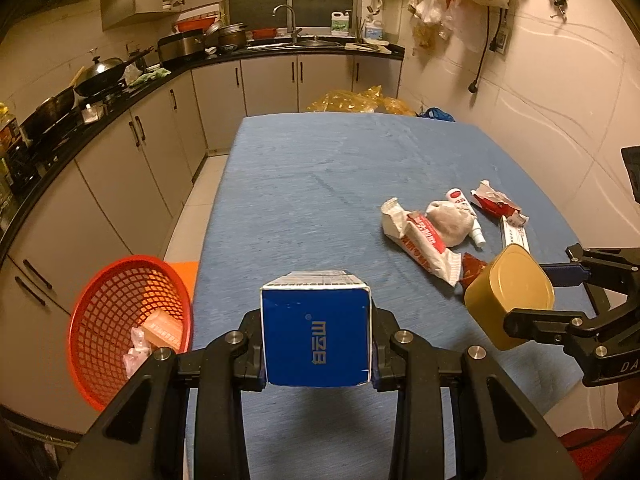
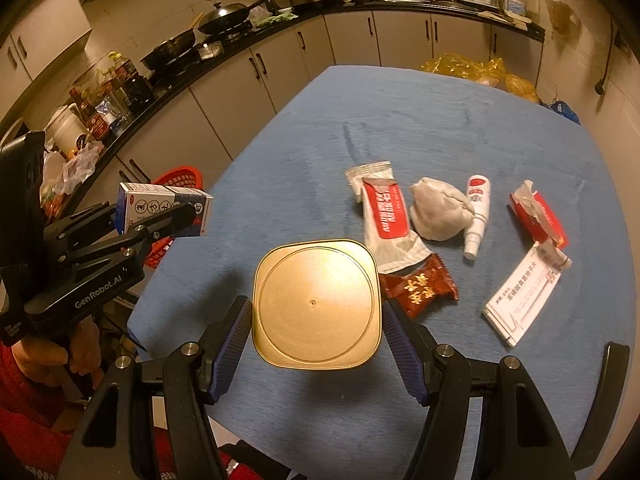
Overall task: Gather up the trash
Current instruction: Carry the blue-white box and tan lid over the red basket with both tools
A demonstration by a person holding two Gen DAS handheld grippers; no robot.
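The left gripper [image 1: 316,354] is clenched on a blue carton [image 1: 316,334], held in the air above the near edge of the blue-covered counter [image 1: 320,184]. The red basket [image 1: 128,320] stands off the counter's left side, below and left of the carton, and already contains some scraps. The right gripper [image 2: 316,340] holds a gold tin [image 2: 316,304] between its fingers, also lifted clear of the counter. Remaining trash lies in a cluster on the counter: a red-and-white wrapper [image 2: 384,216], a grey crumpled wad [image 2: 438,214], a small white bottle [image 2: 476,216], a brown snack packet [image 2: 420,288], a torn red box [image 2: 538,218] and a white leaflet box [image 2: 524,300]. Risk: the basket opening is tilted and offset from the counter; a release before the carton is above the rim would likely drop it on the floor. Both grippers sit close together, so a simultaneous swing to the basket could cause a collision.
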